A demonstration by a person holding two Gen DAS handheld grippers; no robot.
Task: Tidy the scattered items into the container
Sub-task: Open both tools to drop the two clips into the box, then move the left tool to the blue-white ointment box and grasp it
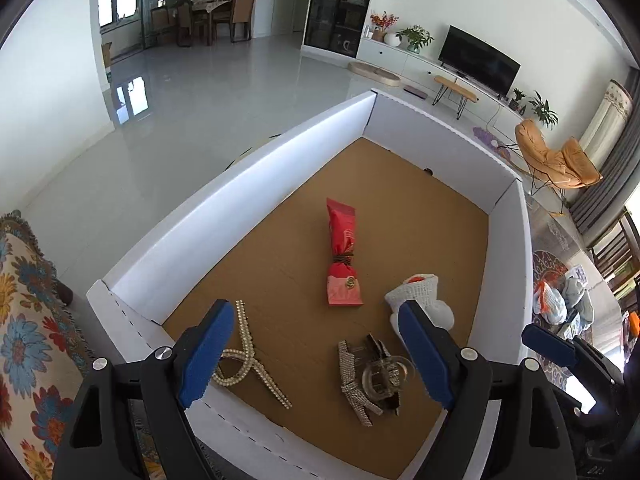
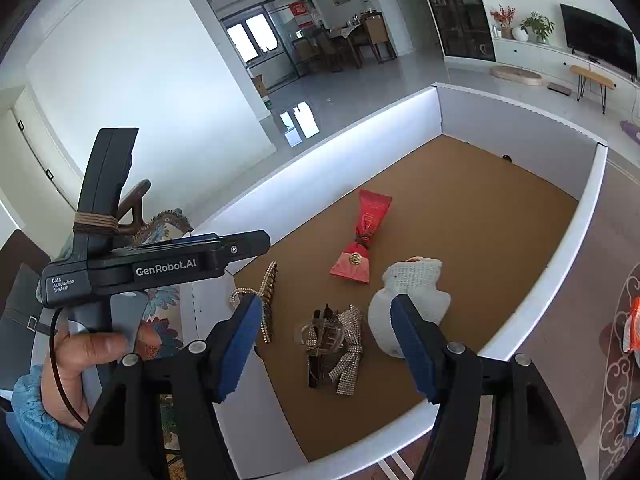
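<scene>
Left wrist view: my left gripper (image 1: 316, 354) hangs over the near end of the white box (image 1: 224, 184), jaws apart with nothing between the pads. The pearl hair clip (image 1: 244, 360) lies just by the left pad, the rhinestone claw clip (image 1: 370, 376) below the gap toward the right pad, the red pouch (image 1: 342, 256) beyond the tips, and the white knitted item (image 1: 420, 300) behind the right pad. More loose things lie outside, past the box's right wall.

Right wrist view: my right gripper (image 2: 328, 344) is also spread and empty above the box — the claw clip sits under the gap and the knitted item touches the right pad in the picture. The person's hand (image 2: 86, 360) holds the left tool beside it.

I judge both drops done — so I'd lift straight up, clear the wall before swinging out, and keep the two tools from crossing.
</scene>
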